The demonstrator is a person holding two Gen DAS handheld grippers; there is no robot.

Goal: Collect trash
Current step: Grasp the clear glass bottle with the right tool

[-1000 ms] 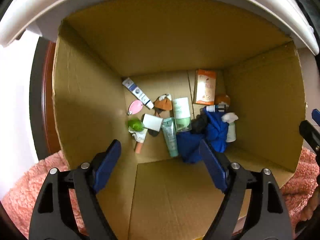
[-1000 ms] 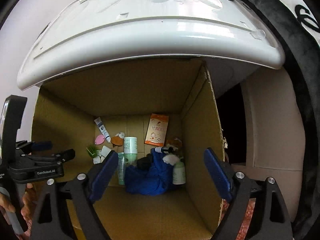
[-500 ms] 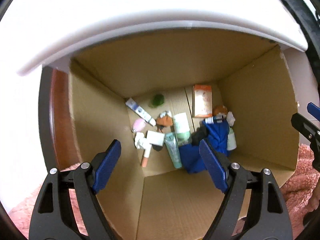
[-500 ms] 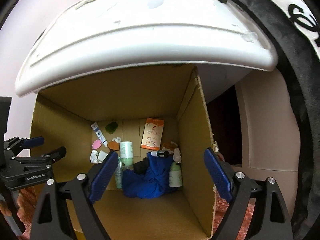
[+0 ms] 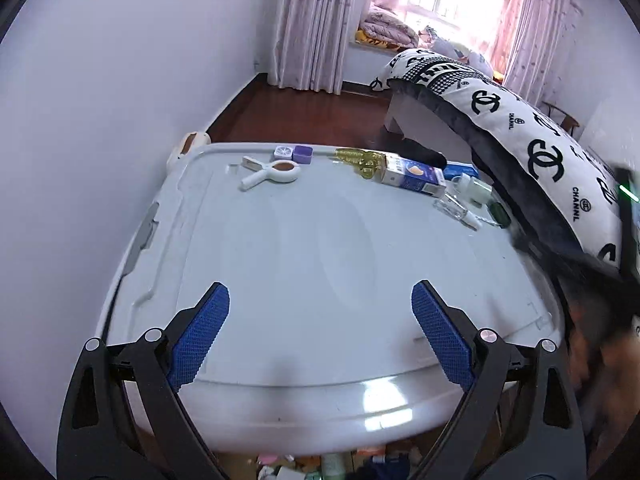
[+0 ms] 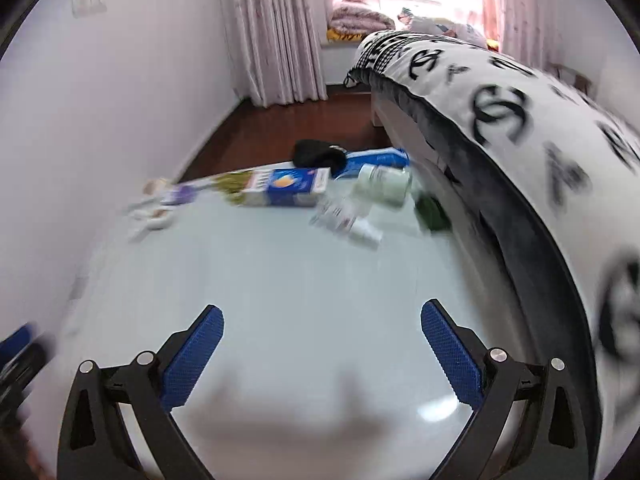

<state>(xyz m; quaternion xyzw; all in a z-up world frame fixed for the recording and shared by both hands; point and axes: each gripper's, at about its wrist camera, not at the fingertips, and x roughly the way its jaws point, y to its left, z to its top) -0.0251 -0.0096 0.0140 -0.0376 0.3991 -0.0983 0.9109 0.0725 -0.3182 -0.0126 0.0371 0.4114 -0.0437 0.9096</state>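
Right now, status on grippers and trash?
Left gripper and right gripper open, empty. Blue box, bottles at lid's far edge. Nothing blocking.

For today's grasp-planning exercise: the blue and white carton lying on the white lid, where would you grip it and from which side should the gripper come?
Grip the blue and white carton across its narrow width near the middle, coming from above. It lies flat on the white lid, long faces exposed; the yellow item and small bottles crowd its ends. The left gripper is open and empty.

Both tongs (image 5: 320, 320) (image 6: 322, 340) rose from the box to the lid (image 5: 320, 248), opening wider.
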